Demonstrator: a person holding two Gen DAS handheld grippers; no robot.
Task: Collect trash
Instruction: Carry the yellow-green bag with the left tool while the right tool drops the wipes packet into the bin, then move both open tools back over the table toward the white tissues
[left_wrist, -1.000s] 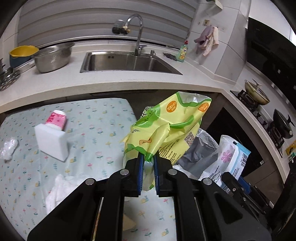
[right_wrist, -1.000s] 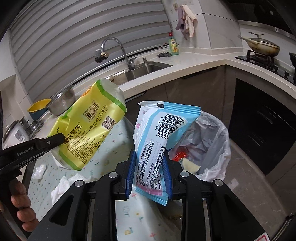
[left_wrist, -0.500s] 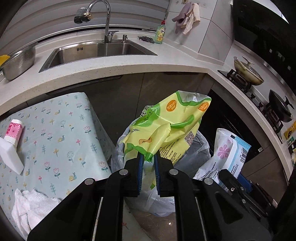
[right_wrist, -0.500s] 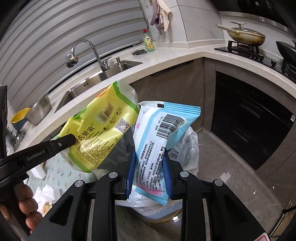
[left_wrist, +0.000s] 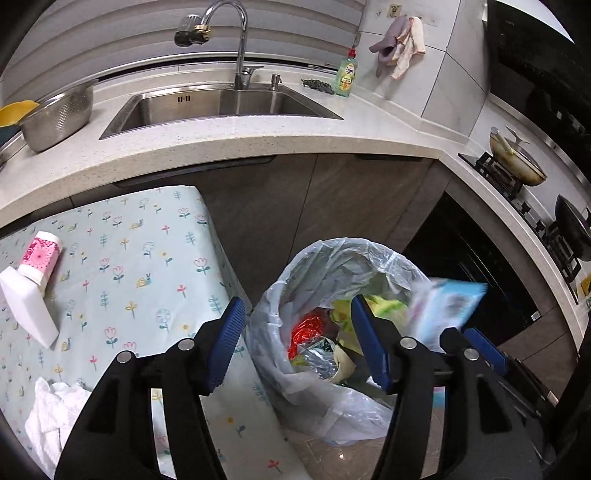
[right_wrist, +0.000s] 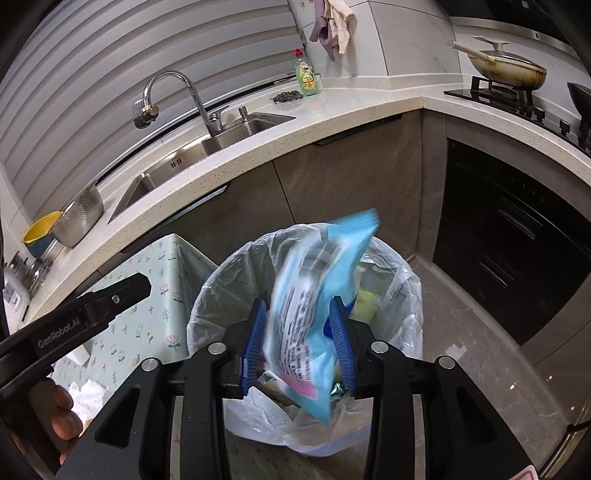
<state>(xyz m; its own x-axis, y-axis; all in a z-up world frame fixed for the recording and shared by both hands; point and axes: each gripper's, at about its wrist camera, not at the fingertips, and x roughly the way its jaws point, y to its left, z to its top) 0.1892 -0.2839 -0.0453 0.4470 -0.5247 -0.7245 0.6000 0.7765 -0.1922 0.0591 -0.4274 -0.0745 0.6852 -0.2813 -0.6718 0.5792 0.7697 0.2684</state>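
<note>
A bin lined with a clear bag (left_wrist: 332, 258) (right_wrist: 391, 266) stands on the floor beside the table. My left gripper (left_wrist: 299, 347) is open and empty above its mouth. The yellow-green packet (left_wrist: 384, 306) lies inside the bin with red and silver wrappers (left_wrist: 306, 328). My right gripper (right_wrist: 299, 339) is open above the bin. The blue-and-white packet (right_wrist: 314, 295) is blurred and loose between its fingers, tilting into the bin; it also shows in the left wrist view (left_wrist: 443, 306).
The floral tablecloth table (left_wrist: 147, 258) left of the bin holds a white sponge block (left_wrist: 26, 302), a pink-capped bottle (left_wrist: 40, 254) and crumpled white tissue (left_wrist: 55, 406). Behind are the counter with a sink (left_wrist: 221, 103), a steel colander (left_wrist: 59, 114) and a stove (left_wrist: 517, 162).
Both grippers opened over the bin. The yellow-green packet dropped into the bin. The blue packet is slipping free of the right gripper.
</note>
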